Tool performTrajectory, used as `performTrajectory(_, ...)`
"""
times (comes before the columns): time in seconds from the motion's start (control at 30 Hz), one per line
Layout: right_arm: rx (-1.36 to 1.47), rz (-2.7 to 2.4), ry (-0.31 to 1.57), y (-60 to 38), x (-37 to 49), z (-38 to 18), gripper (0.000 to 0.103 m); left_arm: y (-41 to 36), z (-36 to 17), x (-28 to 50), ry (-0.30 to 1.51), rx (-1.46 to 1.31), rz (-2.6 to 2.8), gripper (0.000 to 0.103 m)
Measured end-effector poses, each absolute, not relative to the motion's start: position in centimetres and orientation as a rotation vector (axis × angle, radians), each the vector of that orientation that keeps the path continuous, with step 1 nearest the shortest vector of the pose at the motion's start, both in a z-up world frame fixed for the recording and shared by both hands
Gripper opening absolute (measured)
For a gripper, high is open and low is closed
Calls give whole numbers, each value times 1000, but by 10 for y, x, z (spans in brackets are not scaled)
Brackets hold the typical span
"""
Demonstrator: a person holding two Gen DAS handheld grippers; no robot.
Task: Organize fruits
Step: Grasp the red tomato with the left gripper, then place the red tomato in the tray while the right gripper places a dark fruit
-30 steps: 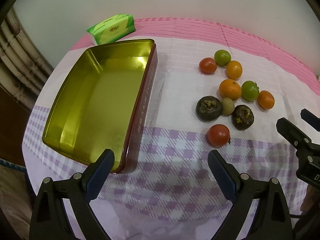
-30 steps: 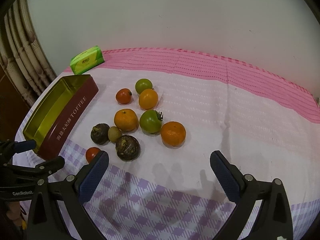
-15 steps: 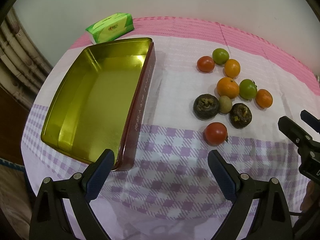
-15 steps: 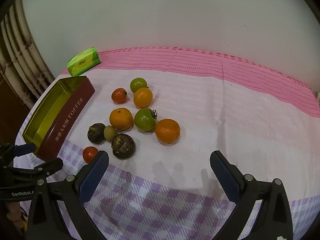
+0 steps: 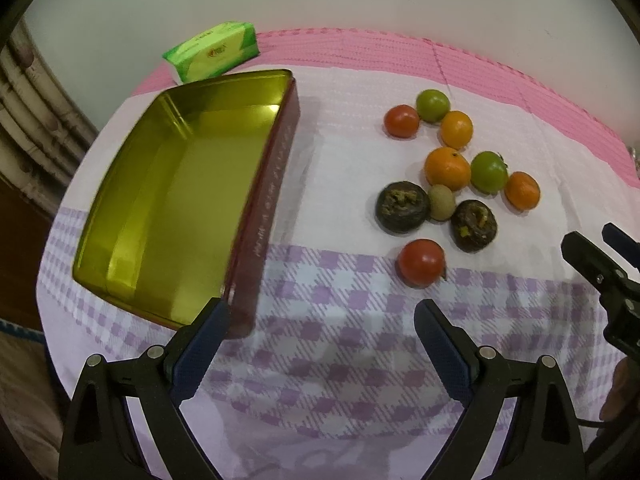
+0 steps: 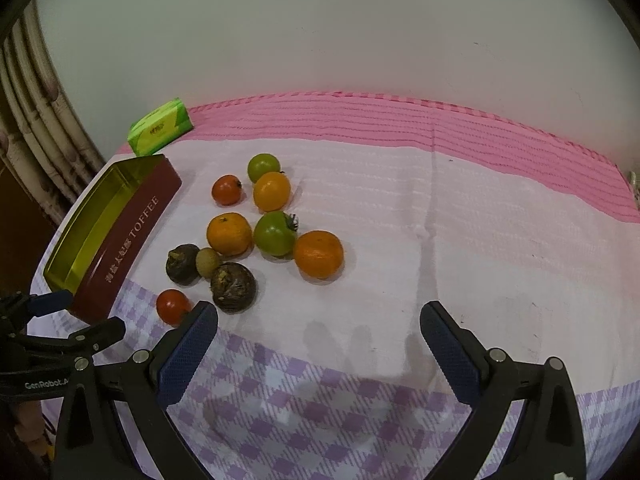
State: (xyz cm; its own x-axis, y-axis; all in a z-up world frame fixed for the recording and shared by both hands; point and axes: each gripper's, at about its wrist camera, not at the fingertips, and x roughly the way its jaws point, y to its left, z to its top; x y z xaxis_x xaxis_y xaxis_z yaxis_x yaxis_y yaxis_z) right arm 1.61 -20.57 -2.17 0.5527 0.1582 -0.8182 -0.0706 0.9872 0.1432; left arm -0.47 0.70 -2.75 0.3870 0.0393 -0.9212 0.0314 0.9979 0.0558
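Several fruits lie loose on the cloth: red tomatoes [image 5: 421, 261] [image 5: 401, 121], oranges [image 5: 447, 169] [image 6: 318, 254], green tomatoes [image 5: 488, 172] [image 6: 263, 167], two dark round fruits [image 5: 401, 207] [image 5: 474, 225] and a small kiwi [image 5: 441, 201]. An empty gold tin with dark red sides [image 5: 176, 196] stands to their left; it also shows in the right wrist view [image 6: 132, 224]. My left gripper [image 5: 322, 340] is open and empty, near the tin's front corner. My right gripper [image 6: 318, 346] is open and empty, in front of the fruits.
A green tissue pack [image 5: 212, 50] lies behind the tin by the white wall. The table carries a pink, white and purple-checked cloth [image 6: 440, 220]. Pale pipes [image 6: 32, 92] stand at the far left. The table's edge drops off left of the tin.
Both grippers have pulled back and risen slightly, so the tin and fruits look a little farther away. Nothing was taken hold of; both jaws stay open.
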Motion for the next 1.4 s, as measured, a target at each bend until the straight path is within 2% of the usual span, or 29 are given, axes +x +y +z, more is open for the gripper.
performTrajectory(0.2, 117, 120, 977, -217, 12, -24, 101, -3, -31, -6, 1173, 79, -29, 84)
performTrajectory(0.3, 136, 121, 981, -221, 11, -27, 101, -6, -38, -6, 1200, 62, -60, 77)
performTrajectory(0.37, 147, 123, 986, -223, 9, -30, 101, -8, -41, -4, 1214, 38, -85, 68)
performTrajectory(0.63, 170, 132, 995, -228, 9, -36, 101, -28, -43, 15, 1220, 34, -150, 63)
performTrajectory(0.77, 173, 133, 999, -229, 9, -38, 101, -40, -50, 32, 1231, 48, -165, 51)
performTrajectory(0.9, 179, 134, 1003, -231, 9, -41, 101, -43, -59, 47, 1255, 31, -163, 45)
performTrajectory(1.0, 181, 136, 1009, -230, 9, -42, 101, -44, -64, 53, 1270, 9, -183, 34)
performTrajectory(1.23, 173, 139, 1023, -224, 11, -46, 101, -40, -62, 48, 1255, 24, -184, 33)
performTrajectory(1.4, 151, 149, 1036, -215, 12, -49, 101, -26, -37, 43, 1203, 16, -188, 33)
